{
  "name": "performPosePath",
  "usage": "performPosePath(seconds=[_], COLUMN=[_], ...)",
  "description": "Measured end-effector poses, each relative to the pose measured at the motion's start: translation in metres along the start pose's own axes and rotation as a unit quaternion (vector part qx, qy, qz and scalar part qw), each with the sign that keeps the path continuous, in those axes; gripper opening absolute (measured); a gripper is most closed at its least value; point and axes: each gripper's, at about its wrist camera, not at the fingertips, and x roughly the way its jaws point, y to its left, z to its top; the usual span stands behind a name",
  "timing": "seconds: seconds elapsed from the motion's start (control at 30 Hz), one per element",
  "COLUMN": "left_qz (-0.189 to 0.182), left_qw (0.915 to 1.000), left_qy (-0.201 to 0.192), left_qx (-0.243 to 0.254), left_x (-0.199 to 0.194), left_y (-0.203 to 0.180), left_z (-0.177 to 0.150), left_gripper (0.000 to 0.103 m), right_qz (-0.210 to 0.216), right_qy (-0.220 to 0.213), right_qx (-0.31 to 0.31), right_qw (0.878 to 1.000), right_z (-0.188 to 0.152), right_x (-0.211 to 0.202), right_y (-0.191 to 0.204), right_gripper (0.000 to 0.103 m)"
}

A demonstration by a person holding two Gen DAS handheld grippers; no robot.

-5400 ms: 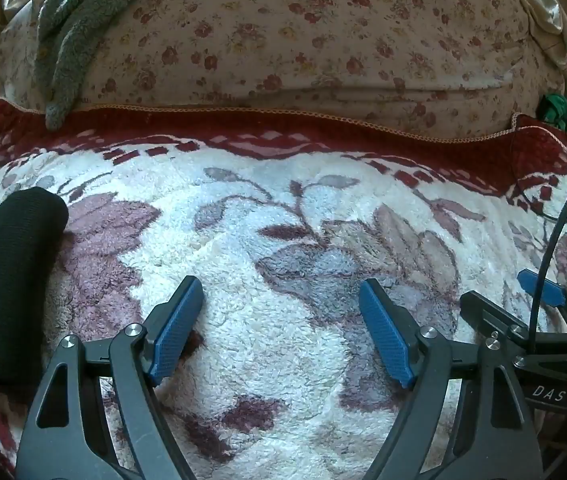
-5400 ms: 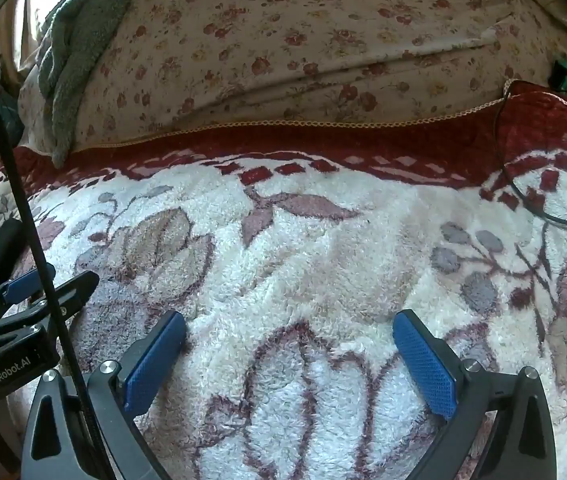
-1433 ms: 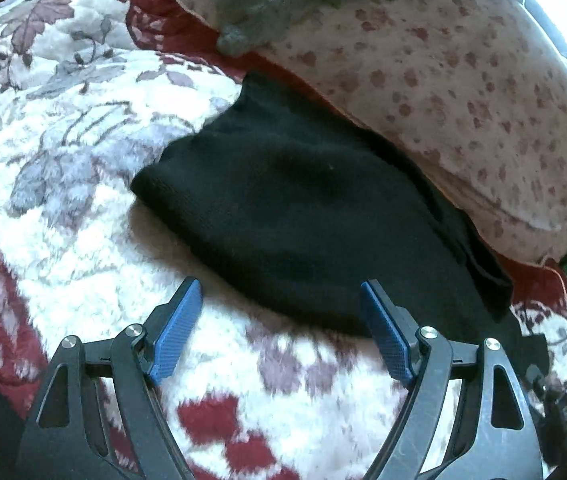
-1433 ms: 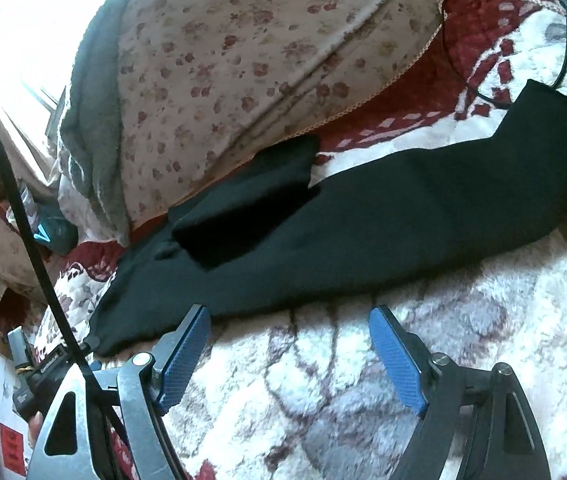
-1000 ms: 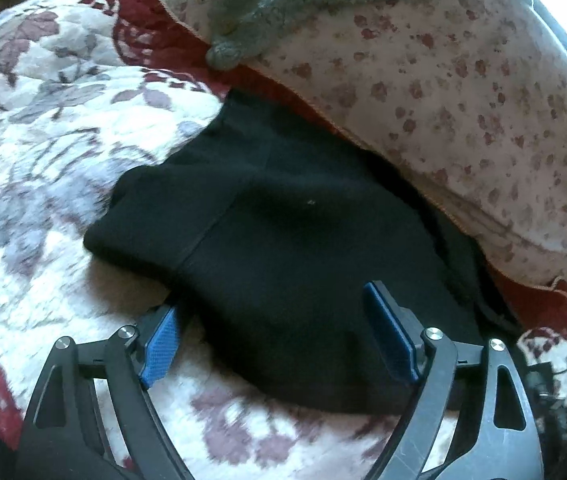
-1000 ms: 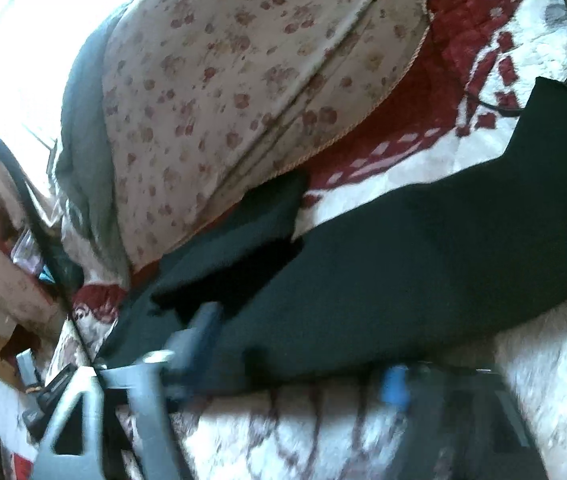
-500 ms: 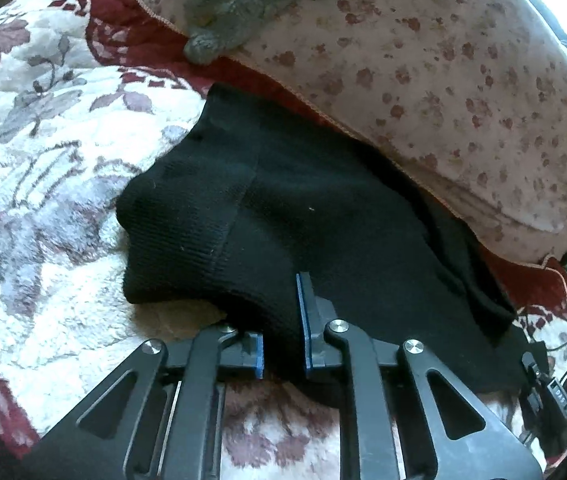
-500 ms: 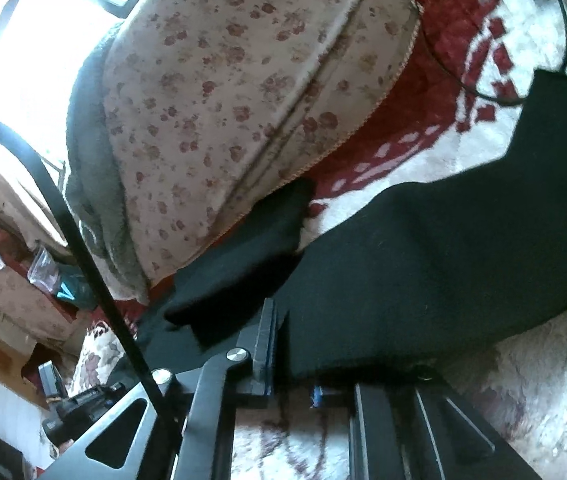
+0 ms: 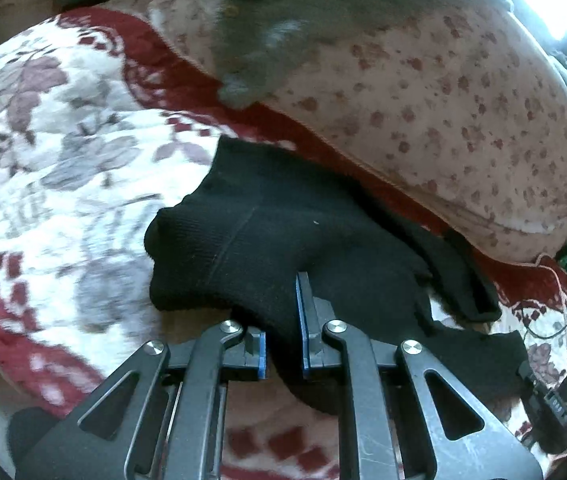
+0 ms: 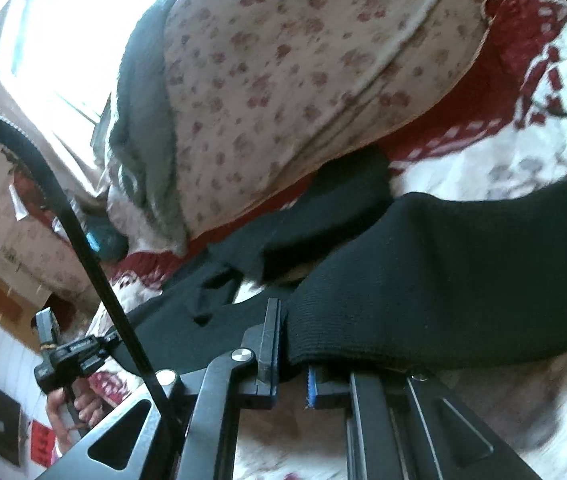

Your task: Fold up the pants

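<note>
Black knit pants (image 9: 283, 236) lie across a fleecy white and red flowered blanket (image 9: 63, 184). In the left wrist view my left gripper (image 9: 283, 336) is shut on the near edge of the pants by the ribbed waist end, and the cloth is lifted off the blanket. In the right wrist view my right gripper (image 10: 291, 344) is shut on the near edge of a pant leg (image 10: 463, 280), which hangs raised over the blanket. The other leg (image 10: 323, 216) lies further back. The left gripper and a hand (image 10: 67, 408) show at the lower left of that view.
A big flowered quilt roll (image 9: 443, 100) with a grey towel (image 9: 303, 20) on it lies along the far side of the blanket. A black cable (image 10: 563, 108) loops on the blanket at the right. Bright window light comes from behind the quilt.
Both grippers went from wide open over the pants' near edge to shut on the black cloth. Both have since risen, lifting the edge off the blanket.
</note>
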Motion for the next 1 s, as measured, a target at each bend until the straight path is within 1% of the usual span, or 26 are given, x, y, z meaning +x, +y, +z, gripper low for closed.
performPosePath(seconds=[0.13, 0.23, 0.27, 0.3, 0.33, 0.37, 0.4, 0.43, 0.47, 0.5, 0.53, 0.6, 0.7, 0.8, 0.83, 0.9, 0.93, 1.0], left_qz=[0.028, 0.046, 0.049, 0.054, 0.062, 0.066, 0.069, 0.068, 0.067, 0.065, 0.066, 0.072, 0.081, 0.094, 0.099, 0.108, 0.108, 0.104], left_qw=[0.9996, 0.9987, 0.9985, 0.9983, 0.9980, 0.9978, 0.9976, 0.9977, 0.9977, 0.9979, 0.9978, 0.9973, 0.9966, 0.9948, 0.9939, 0.9907, 0.9890, 0.9862], left_qy=[0.000, 0.020, 0.024, 0.022, 0.014, 0.009, 0.003, -0.002, -0.004, -0.006, -0.007, -0.010, -0.018, -0.039, -0.049, -0.080, -0.096, -0.121], left_qx=[-0.002, -0.007, -0.007, -0.004, 0.001, 0.003, 0.003, 0.001, 0.000, 0.000, -0.001, -0.005, -0.004, 0.006, 0.010, 0.023, 0.029, 0.043], left_x=[-0.012, 0.002, 0.006, 0.010, 0.012, 0.011, 0.010, 0.008, 0.006, 0.003, -0.001, -0.008, -0.020, -0.037, -0.043, -0.060, -0.070, -0.085], left_y=[0.027, 0.041, 0.042, 0.042, 0.041, 0.038, 0.036, 0.035, 0.036, 0.036, 0.036, 0.038, 0.037, 0.030, 0.026, 0.018, 0.014, 0.004], left_z=[-0.012, -0.029, -0.033, -0.039, -0.043, -0.045, -0.046, -0.045, -0.045, -0.043, -0.042, -0.040, -0.040, -0.041, -0.042, -0.042, -0.042, -0.042], left_gripper=[0.011, 0.011, 0.011, 0.011, 0.012, 0.013, 0.015, 0.015, 0.016, 0.016, 0.019, 0.022, 0.022, 0.022, 0.022, 0.022, 0.022, 0.022], right_qz=[0.019, 0.017, 0.013, 0.009, 0.014, 0.023, 0.021, 0.015, 0.008, 0.000, -0.007, -0.014, -0.004, -0.002, -0.013, -0.045, -0.049, -0.050], right_qy=[0.032, 0.057, 0.063, 0.068, 0.069, 0.065, 0.062, 0.057, 0.047, 0.034, 0.021, 0.006, -0.012, -0.029, -0.038, -0.058, -0.068, -0.078], right_qx=[-0.007, -0.011, -0.005, 0.016, 0.036, 0.049, 0.056, 0.056, 0.053, 0.052, 0.057, 0.079, 0.119, 0.146, 0.152, 0.158, 0.168, 0.198], right_qw=[0.999, 0.998, 0.998, 0.997, 0.997, 0.996, 0.996, 0.997, 0.997, 0.998, 0.998, 0.997, 0.993, 0.989, 0.988, 0.985, 0.982, 0.976], right_z=[-0.026, -0.046, -0.051, -0.055, -0.057, -0.056, -0.052, -0.049, -0.046, -0.043, -0.039, -0.034, -0.028, -0.021, -0.018, -0.011, -0.008, -0.004], right_x=[0.013, 0.027, 0.031, 0.034, 0.034, 0.032, 0.028, 0.024, 0.018, 0.010, -0.001, -0.015, -0.031, -0.041, -0.044, -0.056, -0.061, -0.066], right_y=[0.017, 0.020, 0.015, 0.007, -0.001, -0.007, -0.012, -0.014, -0.016, -0.020, -0.026, -0.042, -0.070, -0.087, -0.091, -0.098, -0.103, -0.117], right_gripper=[0.009, 0.009, 0.009, 0.009, 0.009, 0.010, 0.011, 0.016, 0.025, 0.030, 0.035, 0.036, 0.035, 0.035, 0.035, 0.036, 0.039, 0.040])
